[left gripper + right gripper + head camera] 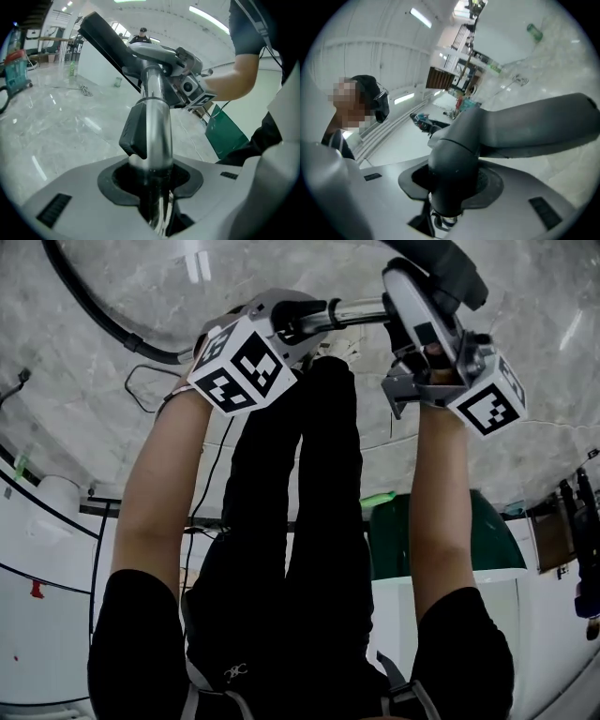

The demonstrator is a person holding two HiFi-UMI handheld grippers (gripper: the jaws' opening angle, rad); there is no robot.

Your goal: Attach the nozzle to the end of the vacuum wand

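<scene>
The chrome vacuum wand (361, 310) lies level between my two grippers above the floor. My left gripper (300, 322) is shut on the wand (157, 140), which carries a black clip (136, 126) just beyond the jaws. The grey nozzle (427, 287) sits at the wand's far end, where its neck (154, 54) meets the tube and its dark flat head (105, 40) points up and left. My right gripper (412, 334) is shut on the nozzle's rounded neck (452, 173), and the flat head (534, 126) reaches out to the right. The joint itself is hidden.
A black hose (94, 306) curves across the marble floor (94, 409) at upper left, near a thin cable (141, 381). The person's black-trousered legs (300, 521) hang below the wand. A green bin (394, 540) stands beside them. A person (142, 33) stands far off.
</scene>
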